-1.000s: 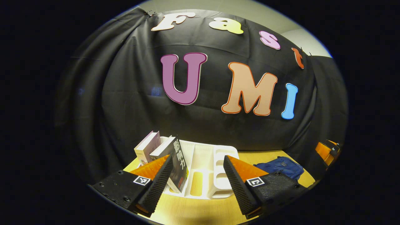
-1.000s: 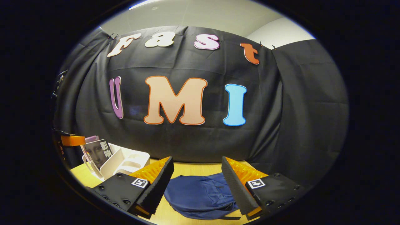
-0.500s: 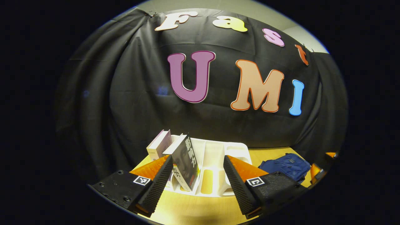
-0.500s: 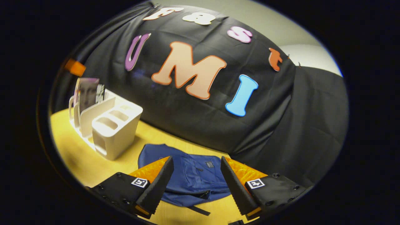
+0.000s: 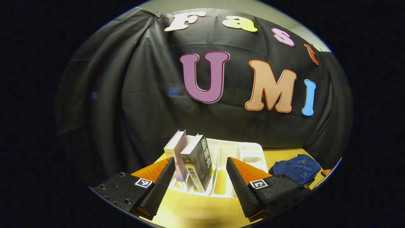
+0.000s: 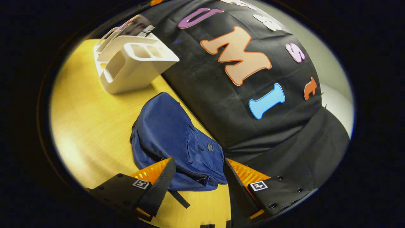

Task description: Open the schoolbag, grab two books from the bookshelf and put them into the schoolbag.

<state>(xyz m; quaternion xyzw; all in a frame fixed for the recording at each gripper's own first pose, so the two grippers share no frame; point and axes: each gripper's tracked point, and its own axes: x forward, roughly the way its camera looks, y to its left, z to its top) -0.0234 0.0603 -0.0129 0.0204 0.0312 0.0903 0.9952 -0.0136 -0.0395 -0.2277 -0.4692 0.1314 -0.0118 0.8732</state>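
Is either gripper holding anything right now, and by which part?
Nothing is held. The left gripper is open before the books; the right gripper is open above the schoolbag.

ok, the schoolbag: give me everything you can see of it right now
The schoolbag is dark blue, soft fabric, slumped flat on the wooden table. A front pocket with a small sewn patch faces up, and a dark strap trails out from under its near edge. The main zipper looks closed. Its far side lies against the black cloth wall, with the white bookshelf apart from it on the table. The right gripper hangs open above its near end, not touching it.
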